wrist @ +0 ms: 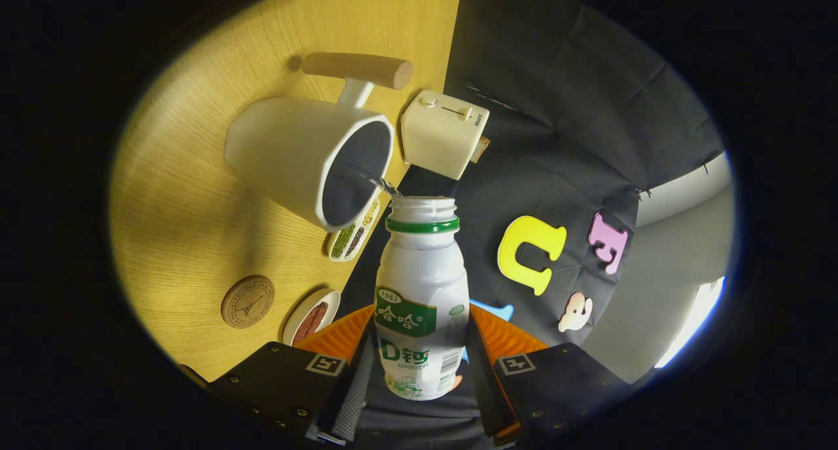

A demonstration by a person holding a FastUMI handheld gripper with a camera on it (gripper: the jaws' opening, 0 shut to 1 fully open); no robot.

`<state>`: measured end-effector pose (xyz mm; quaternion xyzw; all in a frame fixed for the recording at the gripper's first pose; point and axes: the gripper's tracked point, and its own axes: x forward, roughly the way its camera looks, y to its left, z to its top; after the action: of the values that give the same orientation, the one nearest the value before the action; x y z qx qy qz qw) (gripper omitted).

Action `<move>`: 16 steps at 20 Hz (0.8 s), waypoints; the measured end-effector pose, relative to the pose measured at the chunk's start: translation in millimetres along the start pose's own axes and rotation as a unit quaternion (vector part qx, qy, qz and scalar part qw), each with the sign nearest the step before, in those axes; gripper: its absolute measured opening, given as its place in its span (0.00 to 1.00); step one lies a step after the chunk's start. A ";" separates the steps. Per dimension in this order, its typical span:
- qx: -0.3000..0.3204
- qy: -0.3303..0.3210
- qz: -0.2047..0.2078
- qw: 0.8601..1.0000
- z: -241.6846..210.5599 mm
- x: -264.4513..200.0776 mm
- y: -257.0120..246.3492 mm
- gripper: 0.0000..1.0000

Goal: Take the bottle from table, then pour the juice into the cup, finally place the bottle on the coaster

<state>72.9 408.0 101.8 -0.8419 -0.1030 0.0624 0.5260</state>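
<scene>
Both tool (419, 378) fingers clamp bottle (421, 306) — mouth touching cup (314, 158) rim.

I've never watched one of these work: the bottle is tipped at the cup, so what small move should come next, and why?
Probably hold the tilt a moment longer. The gripper is shut on the bottle, whose open mouth sits at the cup rim with a thin stream running in. Once the stream stops, righting the bottle and heading for the coaster would likely follow.
</scene>
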 end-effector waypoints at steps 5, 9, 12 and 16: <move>-0.010 0.003 0.001 1.000 -2.2 3.6 -2.2 0.69; -0.022 -0.001 -0.009 1.000 -0.6 4.7 -6.3 0.69; -0.021 0.002 -0.011 1.000 -1.7 4.9 -4.3 0.69; -0.019 0.003 -0.006 1.000 -2.4 6.7 -0.9 0.69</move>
<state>79.9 407.9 103.6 -0.8515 -0.1076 0.0552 0.5102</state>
